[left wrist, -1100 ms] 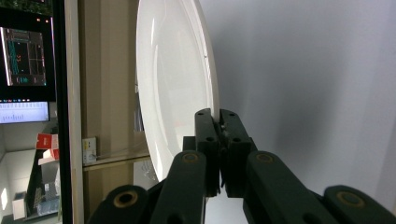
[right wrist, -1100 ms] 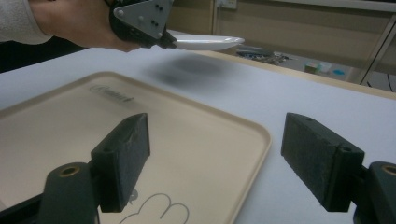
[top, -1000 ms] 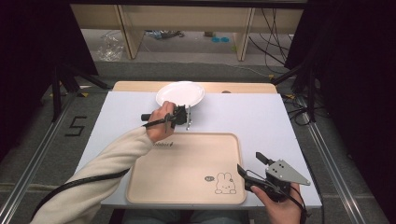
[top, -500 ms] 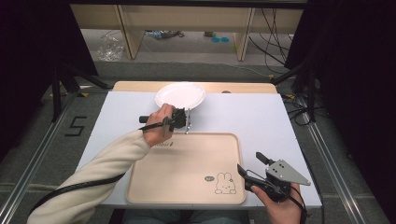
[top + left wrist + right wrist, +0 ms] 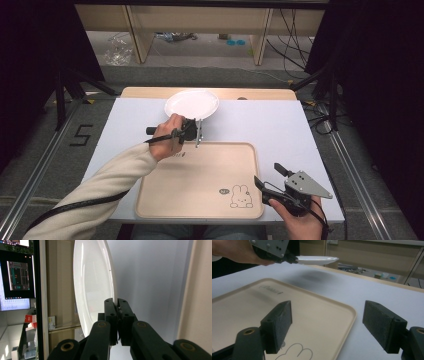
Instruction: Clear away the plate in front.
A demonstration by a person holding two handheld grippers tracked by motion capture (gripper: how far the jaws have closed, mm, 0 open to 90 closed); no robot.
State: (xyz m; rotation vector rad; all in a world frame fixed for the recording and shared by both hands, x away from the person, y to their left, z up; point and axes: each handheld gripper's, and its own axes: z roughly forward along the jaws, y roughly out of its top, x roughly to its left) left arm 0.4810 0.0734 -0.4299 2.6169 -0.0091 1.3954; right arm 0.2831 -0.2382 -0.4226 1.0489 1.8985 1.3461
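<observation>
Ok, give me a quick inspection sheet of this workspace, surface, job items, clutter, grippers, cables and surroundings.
Surface: white table, wooden strip along its far edge.
Job's things: white plate held by its rim, lifted off the table, shadow beneath it in the right gripper view; beige tray with a rabbit drawing, nothing on it.
Clutter: nothing seen on the table.
Grippers: left gripper shut on the plate rim; right gripper open, near the tray's right corner.
Cables: black cable along the left sleeve; loose cables on the floor beyond.
Surroundings: wooden shelving, dark curtains, floor marked 5.
</observation>
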